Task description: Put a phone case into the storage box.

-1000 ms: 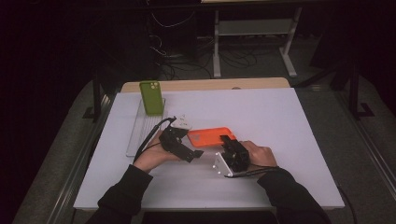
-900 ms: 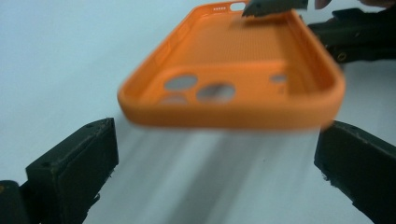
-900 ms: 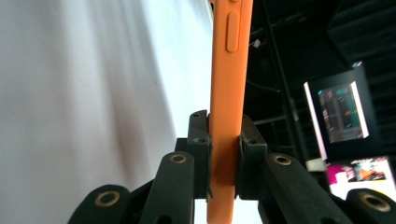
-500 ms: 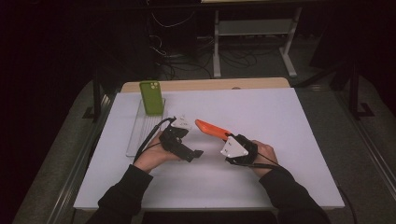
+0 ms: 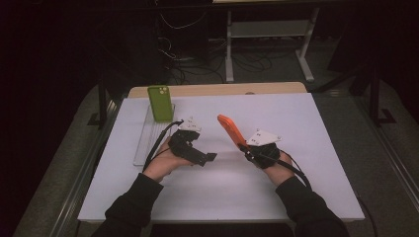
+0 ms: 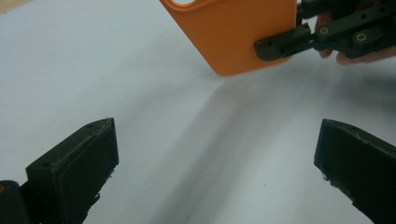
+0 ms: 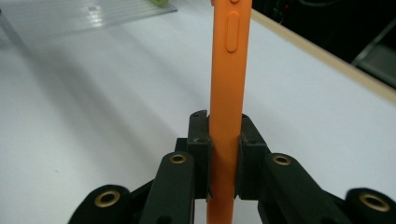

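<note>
Orange phone case gripped and lifted off the tabletop

The right tongs [image 7: 223, 154] clamp the orange phone case [image 7: 229, 84] edge-on above the white tabletop [image 5: 296, 197]; the left tongs [image 6: 215, 172] stand wide apart, holding nothing, nearby.

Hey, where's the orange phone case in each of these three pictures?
High view: orange phone case at centre, tilted up off the table, clamped in the right hand-held gripper.
Left gripper view: top centre, pinched at its right edge.
Right gripper view: edge-on, rising up the middle.
Shared landmark: the white table.
</note>
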A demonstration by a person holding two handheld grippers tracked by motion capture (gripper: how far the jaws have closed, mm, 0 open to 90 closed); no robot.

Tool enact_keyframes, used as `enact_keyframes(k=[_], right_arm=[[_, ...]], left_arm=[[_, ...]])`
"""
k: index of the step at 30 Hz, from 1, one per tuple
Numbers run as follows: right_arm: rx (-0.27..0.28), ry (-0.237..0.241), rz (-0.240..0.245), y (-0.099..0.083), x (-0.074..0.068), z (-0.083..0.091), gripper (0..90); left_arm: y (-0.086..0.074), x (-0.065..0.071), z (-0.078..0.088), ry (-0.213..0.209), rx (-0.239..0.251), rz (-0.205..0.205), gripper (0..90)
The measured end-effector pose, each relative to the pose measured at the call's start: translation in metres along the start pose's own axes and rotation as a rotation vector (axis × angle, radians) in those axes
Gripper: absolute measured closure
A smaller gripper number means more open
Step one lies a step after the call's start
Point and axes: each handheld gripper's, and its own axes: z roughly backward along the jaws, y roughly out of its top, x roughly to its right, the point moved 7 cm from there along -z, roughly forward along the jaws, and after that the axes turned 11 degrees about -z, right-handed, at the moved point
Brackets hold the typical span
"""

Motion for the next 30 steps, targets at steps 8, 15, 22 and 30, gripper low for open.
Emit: enact_keyframes(k=[8,15,22,30], right_arm=[[0.007,0.101,-0.164,0.003,0.0,0.0,78.1],[0.019,0.131,-0.184,0.004,-0.006,0.001,78.1],[0.024,0.145,-0.18,0.005,-0.013,0.001,78.1],[0.033,0.169,-0.185,0.007,-0.02,0.0,78.1]], left_arm=[[0.012,-0.004,-0.004,0.019,0.051,0.037,0.0],[0.029,-0.008,-0.015,0.014,0.122,0.1,0.0],[0.045,-0.011,-0.027,-0.011,0.186,0.128,0.0],[0.056,-0.007,-0.035,-0.035,0.224,0.109,0.0]])
